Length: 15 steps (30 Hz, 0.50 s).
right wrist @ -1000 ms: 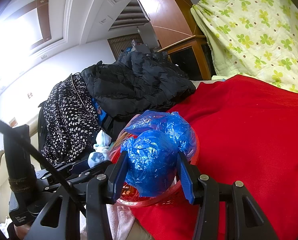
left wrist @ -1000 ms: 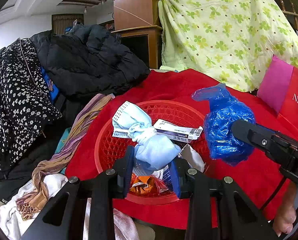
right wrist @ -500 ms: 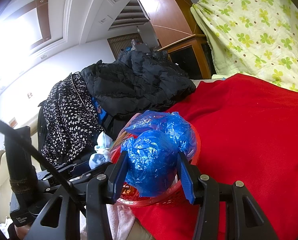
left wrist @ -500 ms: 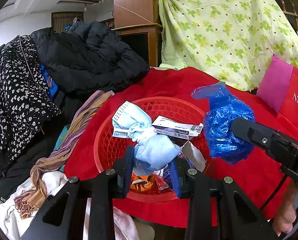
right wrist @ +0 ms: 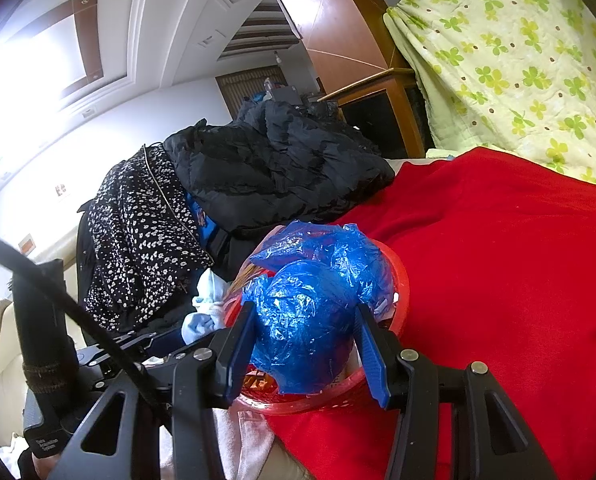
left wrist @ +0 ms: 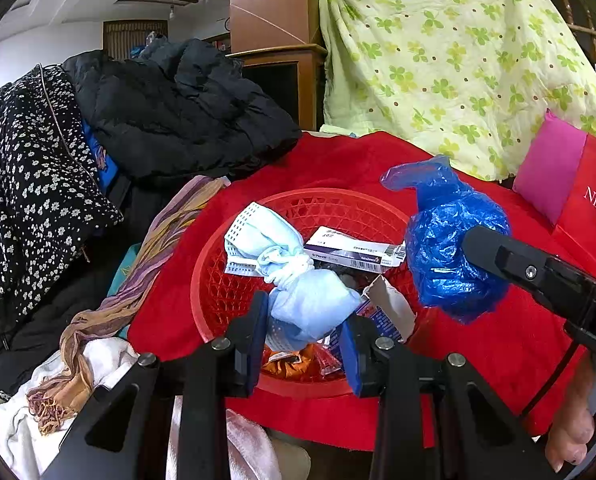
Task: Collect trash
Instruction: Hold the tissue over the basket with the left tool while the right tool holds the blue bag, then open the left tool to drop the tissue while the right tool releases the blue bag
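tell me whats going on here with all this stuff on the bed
A person is gathering trash with a handheld tool in each hand. The left tool grips a knotted light blue bundle over the red basket, which already holds a small box and wrappers. The right tool grips a crumpled blue plastic bag at the basket's edge. Neither piece has been dropped in yet. The basket sits on a red blanket beside piled coats.

basket: red plastic, round, lattice wall, on red cloth, holding scraps.
bundle: pale blue, knotted, tilted, raised over basket interior, between blue pads.
bag: blue plastic, crumpled into a ball, over basket's right rim.
carton: white and purple, flat, in basket.
wrapper: orange, at basket's near side.
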Tool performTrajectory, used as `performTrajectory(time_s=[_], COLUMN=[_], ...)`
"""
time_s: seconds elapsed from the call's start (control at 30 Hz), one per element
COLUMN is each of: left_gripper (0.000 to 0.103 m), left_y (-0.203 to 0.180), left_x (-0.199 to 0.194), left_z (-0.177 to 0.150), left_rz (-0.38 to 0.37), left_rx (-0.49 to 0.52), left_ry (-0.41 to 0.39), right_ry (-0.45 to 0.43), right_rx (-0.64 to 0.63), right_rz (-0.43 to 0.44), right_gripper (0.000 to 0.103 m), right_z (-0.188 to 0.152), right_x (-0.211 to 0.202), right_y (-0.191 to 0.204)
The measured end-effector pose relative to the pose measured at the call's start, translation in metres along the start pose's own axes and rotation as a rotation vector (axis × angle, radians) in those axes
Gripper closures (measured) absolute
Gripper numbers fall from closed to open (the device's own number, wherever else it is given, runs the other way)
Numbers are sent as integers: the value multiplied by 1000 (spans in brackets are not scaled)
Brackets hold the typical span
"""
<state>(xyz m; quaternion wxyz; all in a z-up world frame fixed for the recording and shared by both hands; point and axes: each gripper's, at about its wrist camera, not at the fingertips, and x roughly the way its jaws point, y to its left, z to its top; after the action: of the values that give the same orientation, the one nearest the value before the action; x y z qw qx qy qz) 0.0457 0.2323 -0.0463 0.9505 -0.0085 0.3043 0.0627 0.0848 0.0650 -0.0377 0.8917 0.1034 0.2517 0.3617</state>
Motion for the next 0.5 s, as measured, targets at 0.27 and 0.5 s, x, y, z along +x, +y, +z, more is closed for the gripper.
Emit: performTrajectory(time_s=[0.27,0.5], left_gripper=[67,67], left_y=[2,5], left_x=[-2,0], left_z=[0,3], left_rz=[-3,-12], left_rx=[-7,-3], left_ry=[2,6], right_ry=[-4,-12], right_rx=[-11,-35], right_rz=[4,-5], right_gripper=[51,51], right_z=[2,10], right_x=[-1,3], right_y=[4,8])
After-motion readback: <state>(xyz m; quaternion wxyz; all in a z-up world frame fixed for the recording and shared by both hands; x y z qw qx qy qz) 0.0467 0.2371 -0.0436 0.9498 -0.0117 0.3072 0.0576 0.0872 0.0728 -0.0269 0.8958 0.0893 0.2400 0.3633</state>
